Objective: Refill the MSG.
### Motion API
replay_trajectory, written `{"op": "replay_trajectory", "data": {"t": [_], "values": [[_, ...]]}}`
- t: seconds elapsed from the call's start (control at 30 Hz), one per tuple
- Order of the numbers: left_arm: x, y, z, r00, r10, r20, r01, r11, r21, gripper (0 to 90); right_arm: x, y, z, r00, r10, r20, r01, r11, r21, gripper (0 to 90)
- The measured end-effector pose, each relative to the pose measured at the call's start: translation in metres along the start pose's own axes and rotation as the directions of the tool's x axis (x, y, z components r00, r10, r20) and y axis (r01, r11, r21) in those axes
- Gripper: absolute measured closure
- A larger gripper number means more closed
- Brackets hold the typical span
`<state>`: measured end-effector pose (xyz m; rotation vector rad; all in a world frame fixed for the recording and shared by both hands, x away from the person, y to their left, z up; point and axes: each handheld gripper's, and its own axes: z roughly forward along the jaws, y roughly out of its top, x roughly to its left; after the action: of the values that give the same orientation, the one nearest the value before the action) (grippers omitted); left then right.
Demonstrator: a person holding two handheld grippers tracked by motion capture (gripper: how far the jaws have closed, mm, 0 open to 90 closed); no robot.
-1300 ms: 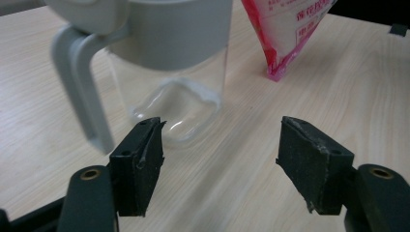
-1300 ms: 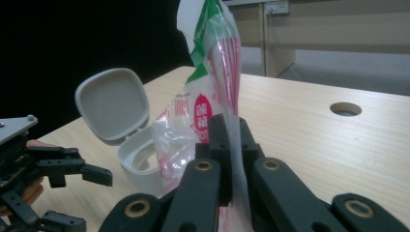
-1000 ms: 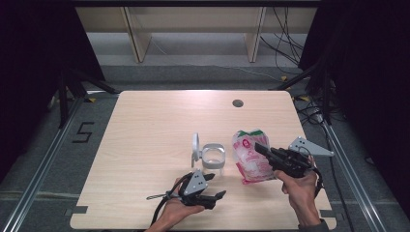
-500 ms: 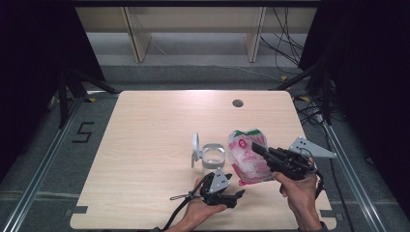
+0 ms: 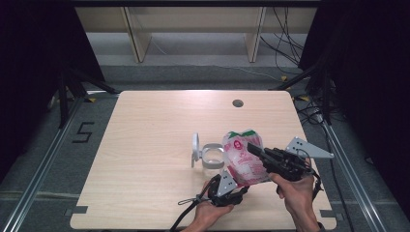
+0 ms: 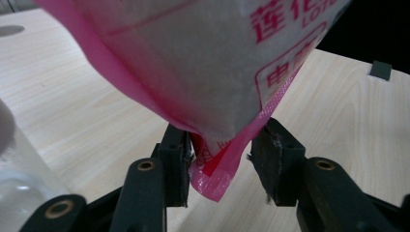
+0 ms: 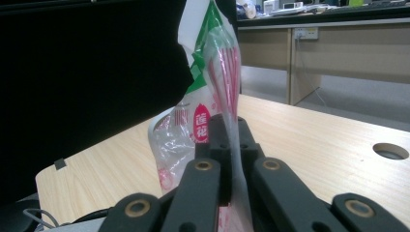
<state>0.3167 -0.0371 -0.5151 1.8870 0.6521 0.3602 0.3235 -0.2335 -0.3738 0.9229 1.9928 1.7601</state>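
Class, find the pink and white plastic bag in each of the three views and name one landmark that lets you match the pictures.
High view: pink and white plastic bag right of centre on the table, beside the glass jar.
Left gripper view: the bag fills the top, its bottom corner between the fingers.
Right gripper view: the bag stands centre, pinched between the fingers.
Shared landmark: round table hole.

I see a glossy, thin plastic bag [image 5: 243, 162], part clear, with pink and white print. The jar [image 5: 211, 155] looks like clear, smooth glass. My worktop [image 5: 154, 130] is pale matt wood grain. Gripper [image 6: 220, 169] jaws are matt black plastic.
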Motion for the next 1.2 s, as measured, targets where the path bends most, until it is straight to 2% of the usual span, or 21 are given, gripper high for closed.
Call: {"op": "replay_trajectory", "data": {"t": [0.1, 0.13, 0.23, 0.27, 0.3, 0.33, 0.4, 0.43, 0.47, 0.5, 0.53, 0.57, 0.63, 0.67, 0.7, 0.73, 0.8, 0.9, 1.0, 1.07, 1.2], "values": [[0.002, -0.001, -0.004, 0.9967, -0.080, 0.012, 0.081, 0.9957, -0.045, 70.2, -0.002, 0.001, 0.002, 0.9998, -0.021, 0.001, 0.021, 1.000, -0.007, 90.0], [0.002, -0.002, -0.005, 0.9955, -0.092, 0.020, 0.093, 0.9945, -0.048, 70.7, 0.000, 0.001, 0.002, 1.0000, 0.008, 0.001, -0.008, 1.000, -0.003, 90.0], [0.001, -0.004, -0.006, 0.9907, -0.133, 0.029, 0.134, 0.9886, -0.068, 72.6, -0.004, 0.003, 0.006, 0.9991, -0.040, 0.014, 0.041, 0.999, -0.018, 90.0], [0.002, -0.005, -0.006, 0.9889, -0.145, 0.034, 0.147, 0.9871, -0.064, 72.7, -0.003, 0.003, 0.007, 0.9998, -0.019, 0.010, 0.019, 1.000, -0.010, 90.0], [0.001, -0.006, -0.005, 0.9852, -0.165, 0.047, 0.168, 0.9825, -0.080, 72.8, -0.005, 0.004, 0.011, 0.9992, -0.039, 0.011, 0.039, 0.999, -0.017, 90.0], [-0.001, -0.006, -0.004, 0.9801, -0.193, 0.048, 0.196, 0.9767, -0.087, 72.9, -0.002, 0.004, 0.012, 1.0000, 0.004, 0.007, -0.004, 1.000, 0.000, 90.0], [0.001, -0.006, -0.006, 0.9845, -0.173, 0.029, 0.175, 0.9819, -0.073, 73.3, -0.003, 0.005, 0.019, 0.9997, -0.026, 0.002, 0.026, 1.000, 0.003, 90.0], [0.001, -0.006, -0.005, 0.9819, -0.188, 0.024, 0.190, 0.9781, -0.086, 73.5, -0.001, 0.006, 0.021, 1.0000, 0.000, 0.004, 0.000, 1.000, 0.013, 90.0], [0.000, -0.006, -0.006, 0.9792, -0.201, 0.022, 0.203, 0.9752, -0.089, 73.6, -0.002, 0.008, 0.024, 0.9997, -0.025, -0.009, 0.025, 1.000, 0.004, 90.0], [0.001, -0.006, -0.005, 0.9763, -0.210, 0.050, 0.215, 0.9714, -0.102, 73.7, -0.002, 0.009, 0.026, 0.9991, -0.043, 0.007, 0.043, 0.999, 0.001, 90.0], [0.001, -0.005, -0.007, 0.9746, -0.219, 0.049, 0.223, 0.9701, -0.097, 73.8, -0.001, 0.011, 0.027, 0.9992, -0.038, 0.011, 0.038, 0.999, 0.014, 90.0], [-0.002, -0.004, -0.005, 0.9662, -0.251, 0.061, 0.257, 0.9584, -0.125, 73.9, 0.000, 0.012, 0.029, 0.9994, -0.032, 0.008, 0.032, 0.999, 0.019, 90.0], [-0.001, -0.002, -0.006, 0.9643, -0.261, 0.047, 0.265, 0.9555, -0.130, 74.0, 0.000, 0.015, 0.033, 0.9992, -0.039, 0.000, 0.039, 0.999, 0.018, 90.0], [0.000, -0.002, -0.007, 0.9678, -0.249, 0.036, 0.252, 0.9582, -0.136, 74.0, 0.000, 0.017, 0.035, 0.9994, -0.034, 0.006, 0.033, 0.999, 0.014, 90.0], [0.001, -0.001, -0.006, 0.9737, -0.226, 0.028, 0.228, 0.9620, -0.151, 74.1, 0.001, 0.018, 0.037, 0.9995, -0.031, 0.005, 0.031, 0.999, 0.013, 90.0], [0.003, 0.000, -0.009, 0.9810, -0.193, -0.016, 0.190, 0.9733, -0.129, 74.4, 0.002, 0.020, 0.038, 0.9996, -0.028, 0.004, 0.028, 1.000, 0.014, 90.0], [0.002, 0.000, -0.007, 0.9781, -0.208, -0.009, 0.204, 0.9683, -0.144, 74.5, 0.003, 0.023, 0.041, 0.9983, -0.057, 0.006, 0.057, 0.998, 0.007, 90.0], [-0.002, 0.001, -0.005, 0.9787, -0.205, -0.005, 0.202, 0.9661, -0.161, 74.7, 0.007, 0.024, 0.044, 0.9995, -0.032, 0.007, 0.032, 0.999, 0.014, 90.0], [-0.002, 0.003, -0.001, 0.9757, -0.219, -0.002, 0.216, 0.9625, -0.165, 75.0, 0.007, 0.025, 0.047, 0.9984, -0.054, 0.015, 0.054, 0.998, 0.024, 90.0], [-0.001, 0.003, -0.002, 0.9767, -0.213, -0.027, 0.206, 0.9656, -0.158, 75.0, 0.007, 0.026, 0.049, 0.9981, -0.057, 0.022, 0.056, 0.998, 0.023, 90.0], [0.000, 0.002, 0.002, 0.9714, -0.237, -0.014, 0.231, 0.9578, -0.171, 75.1, 0.005, 0.025, 0.055, 0.9983, -0.051, 0.027, 0.050, 0.998, 0.027, 90.0]]}}
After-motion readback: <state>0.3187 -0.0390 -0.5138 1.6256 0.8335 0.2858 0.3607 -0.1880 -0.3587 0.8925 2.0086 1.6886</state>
